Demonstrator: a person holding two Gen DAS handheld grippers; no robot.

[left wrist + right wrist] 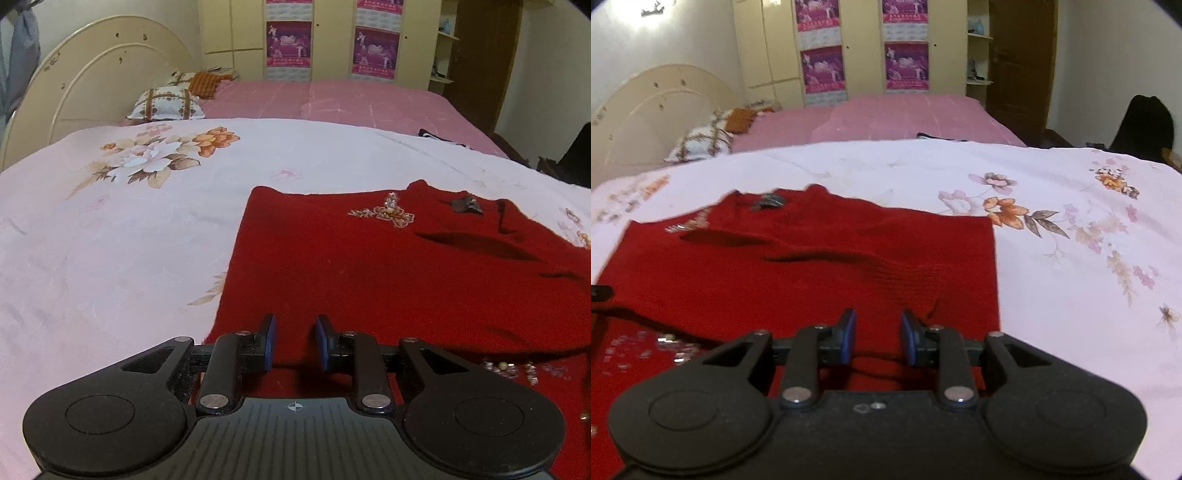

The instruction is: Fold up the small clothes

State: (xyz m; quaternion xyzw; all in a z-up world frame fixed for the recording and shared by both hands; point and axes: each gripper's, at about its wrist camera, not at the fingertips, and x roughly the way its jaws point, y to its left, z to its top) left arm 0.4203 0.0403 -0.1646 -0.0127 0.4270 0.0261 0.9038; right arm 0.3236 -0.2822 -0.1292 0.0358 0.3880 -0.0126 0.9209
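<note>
the red sweater (388,280) is taken as the landmark; it is spread flat on the white flowered sheet (110,240) of the bed, with its neck at the far side and its hem nearest the cameras.

to the left of the sweater, bare sheet is seen, with a printed bunch of flowers (159,155) beyond the sweater's far left corner. further behind, a cream headboard (92,81) and a patterned pillow (166,105) are found, and a pink cover (314,99) is laid over the far part of the bed.

over the sweater's near left corner the left tongs (295,341) are held, released: a clear gap is left between the blue pads and no cloth is pinched, only red knit being seen below them. on the sweater's chest a beaded ornament (388,214) is sewn, and a dark tag (467,205) lies at the neck. more beads (517,369) are seen at the near edge, to the right of the left tongs.

over the sweater's near right part the right tongs (878,338) are held, also released, with nothing gripped between the pads; a small fold of knit (875,363) lies just under them. creases are seen across the sweater's middle. to the right of the sweater more flowered sheet is laid out. behind it all, a cupboard with pink posters (864,51) and a brown door (1023,66) are seen.
</note>
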